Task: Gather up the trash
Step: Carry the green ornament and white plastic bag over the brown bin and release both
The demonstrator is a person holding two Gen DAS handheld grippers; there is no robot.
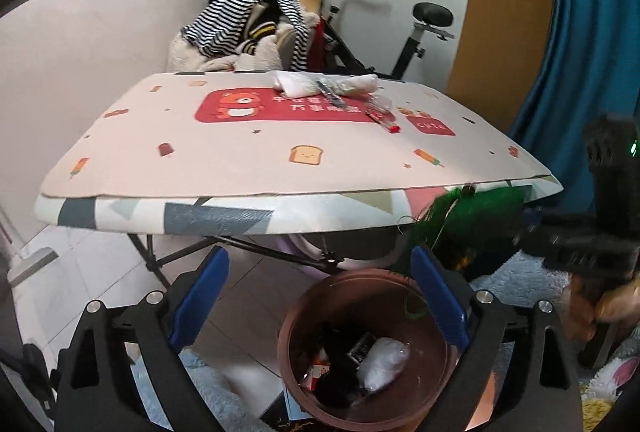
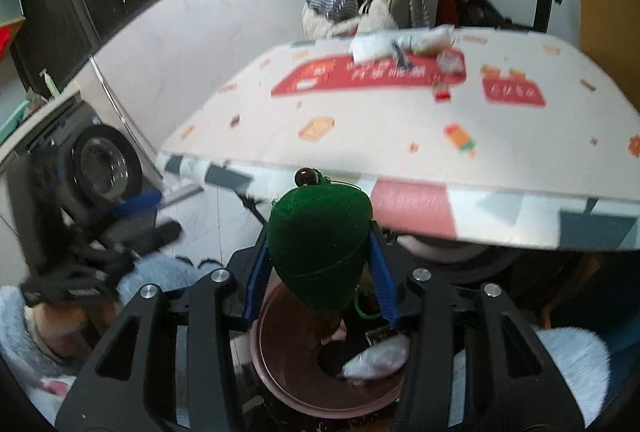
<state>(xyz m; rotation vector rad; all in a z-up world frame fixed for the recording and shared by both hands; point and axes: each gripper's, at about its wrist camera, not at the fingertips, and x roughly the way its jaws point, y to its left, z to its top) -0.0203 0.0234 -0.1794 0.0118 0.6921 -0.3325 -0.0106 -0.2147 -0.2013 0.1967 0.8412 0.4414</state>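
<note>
Green tasselled ornament (image 2: 320,256) held over the brown waste bin (image 2: 276,364)

The ornament is clamped between the jaws of the right gripper (image 2: 318,272), directly above the bin, apparently for dropping in. The left gripper (image 1: 320,296) is spread wide and empty over the bin. Wrappers (image 1: 380,104) are left on the bench (image 1: 240,160).

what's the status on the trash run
Left gripper open, empty. Right gripper shut on green tassel over brown bin. Nothing blocking the drop.
</note>
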